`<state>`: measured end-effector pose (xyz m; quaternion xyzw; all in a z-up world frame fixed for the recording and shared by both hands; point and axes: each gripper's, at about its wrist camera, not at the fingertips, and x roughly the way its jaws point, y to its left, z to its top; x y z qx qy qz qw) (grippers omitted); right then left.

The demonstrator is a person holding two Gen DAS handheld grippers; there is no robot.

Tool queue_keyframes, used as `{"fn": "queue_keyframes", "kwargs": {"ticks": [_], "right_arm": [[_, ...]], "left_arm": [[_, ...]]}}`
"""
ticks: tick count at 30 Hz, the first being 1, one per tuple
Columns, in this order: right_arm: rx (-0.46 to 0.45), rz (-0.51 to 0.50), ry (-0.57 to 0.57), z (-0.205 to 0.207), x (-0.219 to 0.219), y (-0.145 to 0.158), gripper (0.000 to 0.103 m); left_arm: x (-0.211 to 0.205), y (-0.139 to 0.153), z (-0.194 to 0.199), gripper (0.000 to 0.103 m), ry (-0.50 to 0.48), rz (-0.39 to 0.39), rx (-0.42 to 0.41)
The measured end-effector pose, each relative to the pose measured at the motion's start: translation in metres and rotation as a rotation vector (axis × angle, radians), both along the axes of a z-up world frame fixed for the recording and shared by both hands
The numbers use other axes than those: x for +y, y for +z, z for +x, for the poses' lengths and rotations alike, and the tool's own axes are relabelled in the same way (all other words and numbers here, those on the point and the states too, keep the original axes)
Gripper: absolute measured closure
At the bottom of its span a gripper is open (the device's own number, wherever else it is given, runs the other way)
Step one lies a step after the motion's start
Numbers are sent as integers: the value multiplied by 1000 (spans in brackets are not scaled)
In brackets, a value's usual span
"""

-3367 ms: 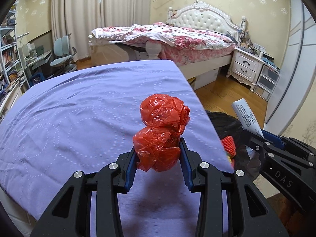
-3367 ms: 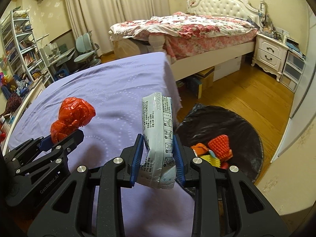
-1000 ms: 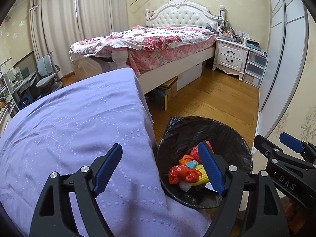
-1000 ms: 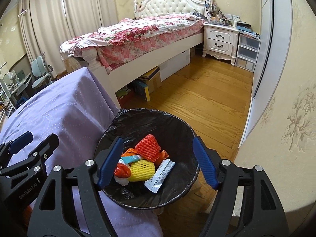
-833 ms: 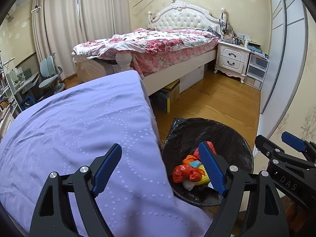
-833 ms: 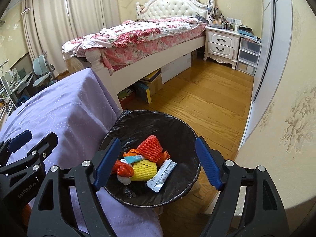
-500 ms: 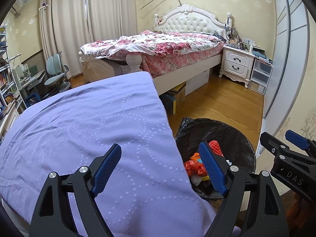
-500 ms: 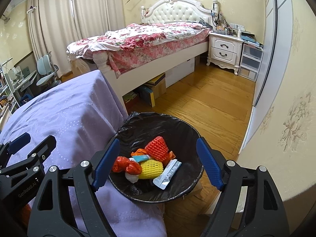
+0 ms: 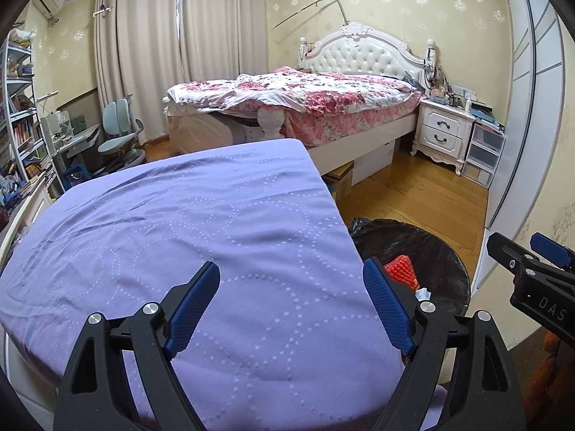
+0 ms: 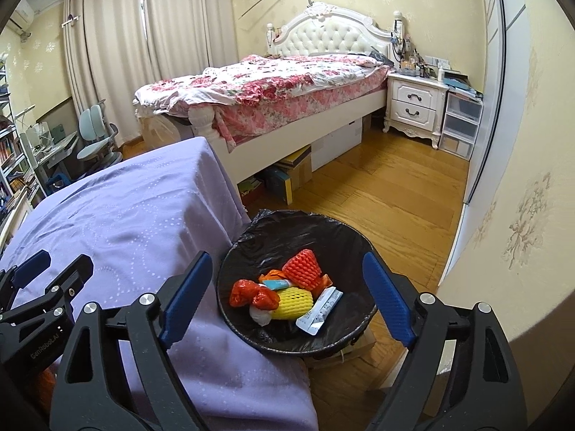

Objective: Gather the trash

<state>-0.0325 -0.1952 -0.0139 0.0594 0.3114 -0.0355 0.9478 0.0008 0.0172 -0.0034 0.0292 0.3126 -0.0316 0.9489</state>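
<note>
1. Our left gripper has its jaws spread wide with nothing between them, above the purple cloth.
2. Our right gripper is likewise released and empty, its fingers framing the black-lined bin below and ahead.
3. The trash lies inside that bin: a red bag, a yellow foam net, an orange foam net and a white wrapper, its long axis running towards the far right.
4. We see nothing left on the cloth; we judge the right hand nearer the bin, the left nearer the cloth.
</note>
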Motion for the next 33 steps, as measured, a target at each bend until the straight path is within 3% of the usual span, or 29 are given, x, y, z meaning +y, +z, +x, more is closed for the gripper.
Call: {"fn": "queue_keyframes", "kwargs": {"ticks": [12, 33], "right_arm": [[-34, -26, 15, -24, 16, 6, 18], [-36, -33, 4, -31, 14, 4, 18]], "left_arm": [[12, 3, -6, 21, 31, -20, -13], [13, 1, -7, 21, 30, -22, -13]]}}
